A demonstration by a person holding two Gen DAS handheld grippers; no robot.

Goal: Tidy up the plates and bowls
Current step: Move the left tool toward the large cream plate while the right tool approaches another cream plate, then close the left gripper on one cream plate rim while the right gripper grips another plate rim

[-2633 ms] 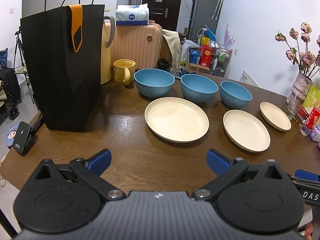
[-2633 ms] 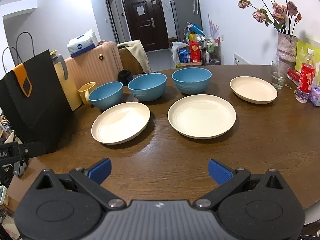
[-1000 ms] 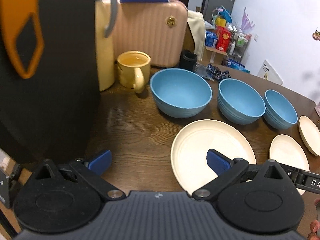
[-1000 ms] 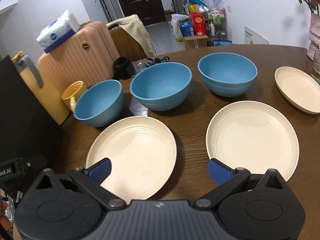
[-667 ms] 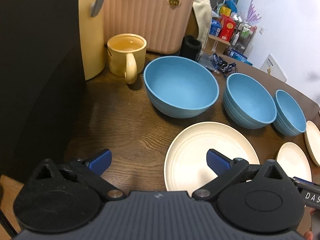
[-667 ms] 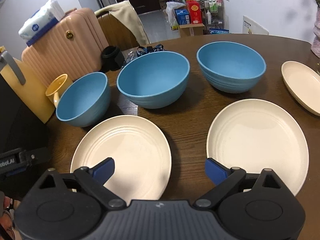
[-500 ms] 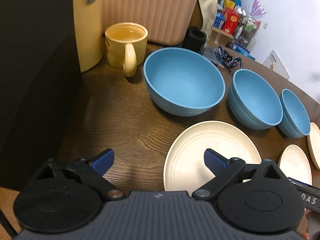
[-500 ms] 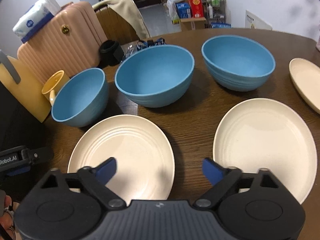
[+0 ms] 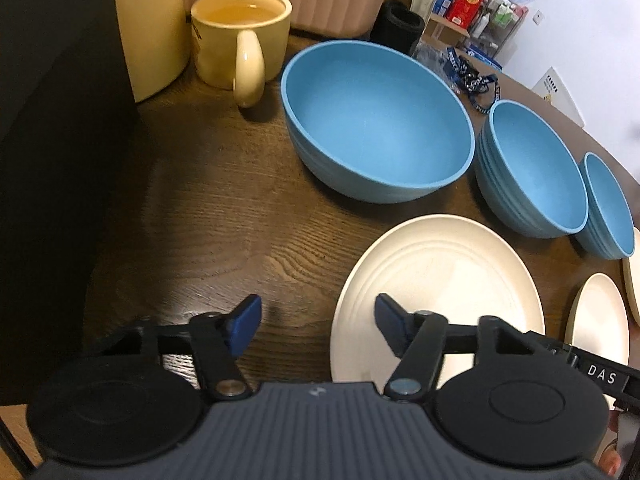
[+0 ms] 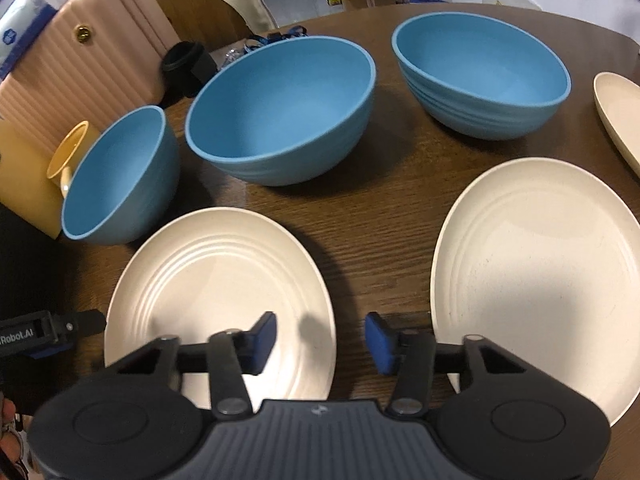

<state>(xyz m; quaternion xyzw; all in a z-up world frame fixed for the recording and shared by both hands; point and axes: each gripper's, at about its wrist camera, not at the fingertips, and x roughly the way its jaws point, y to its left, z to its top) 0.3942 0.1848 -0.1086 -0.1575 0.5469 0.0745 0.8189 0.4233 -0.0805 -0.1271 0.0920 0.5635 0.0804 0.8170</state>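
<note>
Three blue bowls stand in a row on the wooden table: large (image 9: 376, 120), medium (image 9: 532, 168), small (image 9: 608, 204). In front lie cream plates; the largest (image 9: 436, 292) (image 10: 216, 280) is nearest. My left gripper (image 9: 318, 328) hovers low over its left rim, jaws closing, with the rim between the pads but untouched. My right gripper (image 10: 320, 340) straddles the same plate's right rim, jaws closing too, pads clear of it. A second plate (image 10: 540, 280) lies to the right, and a third (image 10: 620, 116) beyond it.
A yellow mug (image 9: 240, 36) and a pale yellow jug (image 9: 152, 20) stand left of the large bowl. A tall black bag (image 9: 52, 160) walls off the left side. A pink suitcase (image 10: 80, 60) and a black cup (image 10: 186, 64) sit behind the bowls.
Both grippers have come forward and down toward the largest plate. Their jaws have narrowed from wide open to partly closed around its opposite rims.
</note>
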